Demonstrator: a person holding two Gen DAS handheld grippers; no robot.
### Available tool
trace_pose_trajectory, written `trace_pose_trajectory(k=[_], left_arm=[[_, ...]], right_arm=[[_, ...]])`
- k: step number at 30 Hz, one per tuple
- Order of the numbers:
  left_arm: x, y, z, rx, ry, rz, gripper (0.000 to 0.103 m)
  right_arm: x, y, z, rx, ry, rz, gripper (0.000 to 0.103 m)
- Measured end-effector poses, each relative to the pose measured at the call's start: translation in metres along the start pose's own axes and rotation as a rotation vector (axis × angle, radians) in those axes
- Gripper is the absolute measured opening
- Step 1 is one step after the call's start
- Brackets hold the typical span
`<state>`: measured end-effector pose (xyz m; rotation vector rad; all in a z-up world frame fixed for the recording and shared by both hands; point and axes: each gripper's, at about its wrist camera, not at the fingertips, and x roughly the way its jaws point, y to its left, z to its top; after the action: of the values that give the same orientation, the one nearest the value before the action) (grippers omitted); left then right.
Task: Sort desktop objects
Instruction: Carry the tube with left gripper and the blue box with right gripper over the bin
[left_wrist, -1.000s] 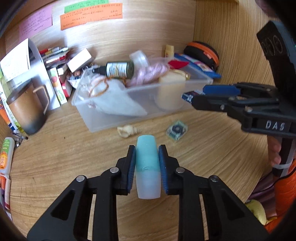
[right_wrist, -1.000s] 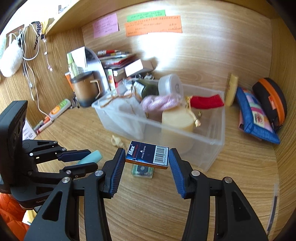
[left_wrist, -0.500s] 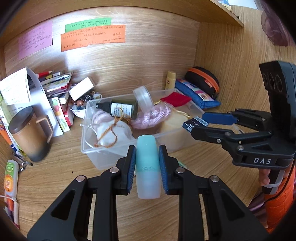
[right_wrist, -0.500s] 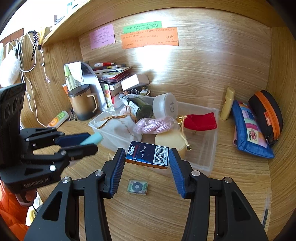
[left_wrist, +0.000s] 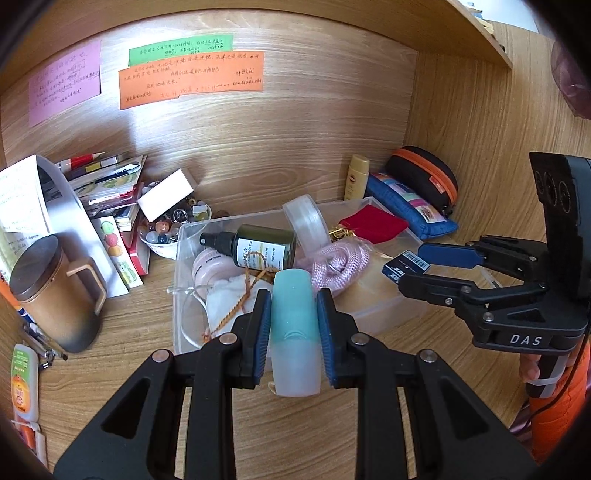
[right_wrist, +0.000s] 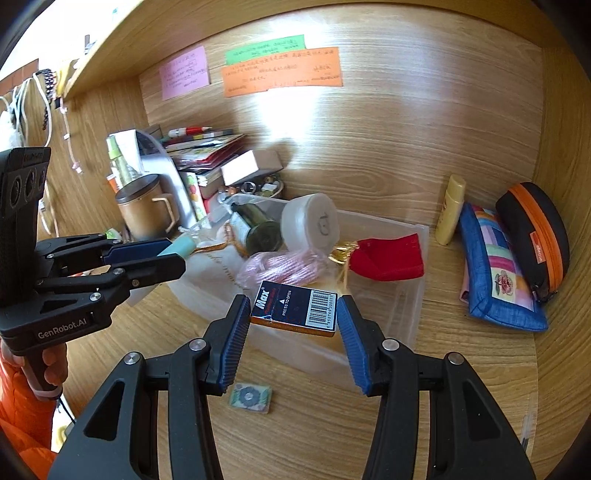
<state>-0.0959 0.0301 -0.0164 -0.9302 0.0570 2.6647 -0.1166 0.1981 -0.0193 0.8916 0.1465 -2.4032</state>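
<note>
The left hand-held gripper (left_wrist: 293, 325) clamps a teal tube (left_wrist: 293, 332); the right hand-held gripper (right_wrist: 293, 314) grips a blue staple box (right_wrist: 295, 308), both above the clear bin (right_wrist: 406, 295) mid-bench.

Gripping a dark blue barcoded box (right_wrist: 294, 308) between the right gripper (right_wrist: 291, 314) fingers, above the near wall of a clear plastic bin (right_wrist: 402, 306). Holding a teal tube (right_wrist: 181, 246) in the left gripper (right_wrist: 162, 258), at the bin's left end. Lying on the table (right_wrist: 424, 424) below: a small patterned square (right_wrist: 250, 397).
</note>
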Motion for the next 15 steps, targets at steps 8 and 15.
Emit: trace_pose_trajectory(k=[8, 15], left_arm=[[0.027, 0.0, 0.01, 0.003, 0.025, -0.023, 0.024], [0.046, 0.0, 0.014, -0.003, 0.049, -0.034, 0.024]], right_arm=[[0.009, -0.022, 0.006, 0.035, 0.014, -0.022, 0.045], [0.018, -0.041, 0.009, 0.073, 0.026, -0.04, 0.045]])
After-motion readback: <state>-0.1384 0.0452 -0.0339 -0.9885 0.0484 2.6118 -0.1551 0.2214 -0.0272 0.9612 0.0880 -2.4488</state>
